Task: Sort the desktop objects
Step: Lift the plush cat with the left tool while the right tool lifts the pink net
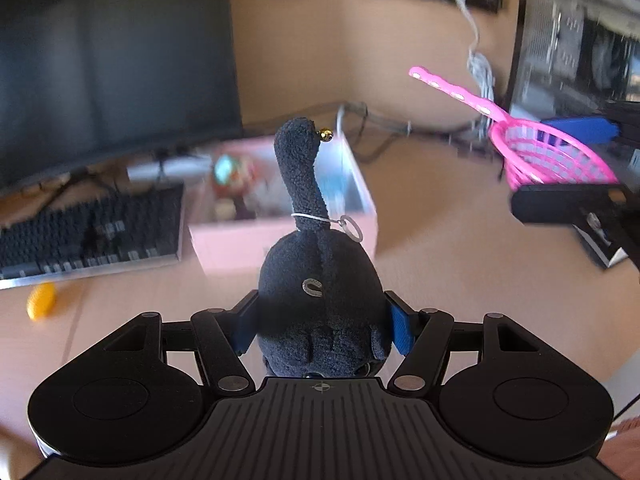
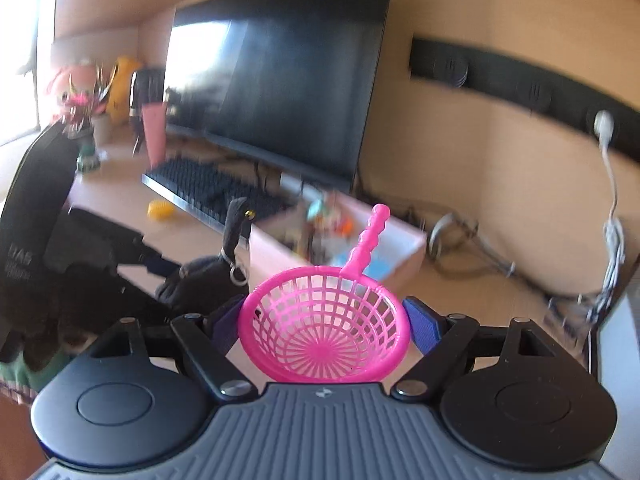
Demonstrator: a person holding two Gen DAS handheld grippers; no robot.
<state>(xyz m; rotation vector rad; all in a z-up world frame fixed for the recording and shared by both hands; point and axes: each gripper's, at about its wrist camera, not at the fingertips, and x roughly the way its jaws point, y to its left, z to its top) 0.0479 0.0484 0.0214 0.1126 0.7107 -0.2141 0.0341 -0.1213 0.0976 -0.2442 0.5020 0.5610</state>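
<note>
A black plush toy (image 1: 320,264) with a long upright tail and a small gold bell sits between the blue pads of my left gripper (image 1: 322,322), which is shut on its body. My right gripper (image 2: 326,322) is shut on the bowl of a pink plastic strainer (image 2: 312,344), its handle pointing away. Both are lifted above the desk. A pink open box (image 1: 280,236) holding several small items lies just beyond the plush. From the right wrist view, the plush (image 2: 200,280) is at lower left, in front of the box (image 2: 276,248). The strainer (image 1: 552,152) shows at the right of the left wrist view.
A black keyboard (image 1: 88,236) and a large dark monitor (image 1: 112,64) stand left of the box. A yellow object (image 1: 41,300) lies on the desk near the keyboard. Cables (image 1: 400,124) run along the back wall. A computer case (image 1: 580,40) stands at the far right.
</note>
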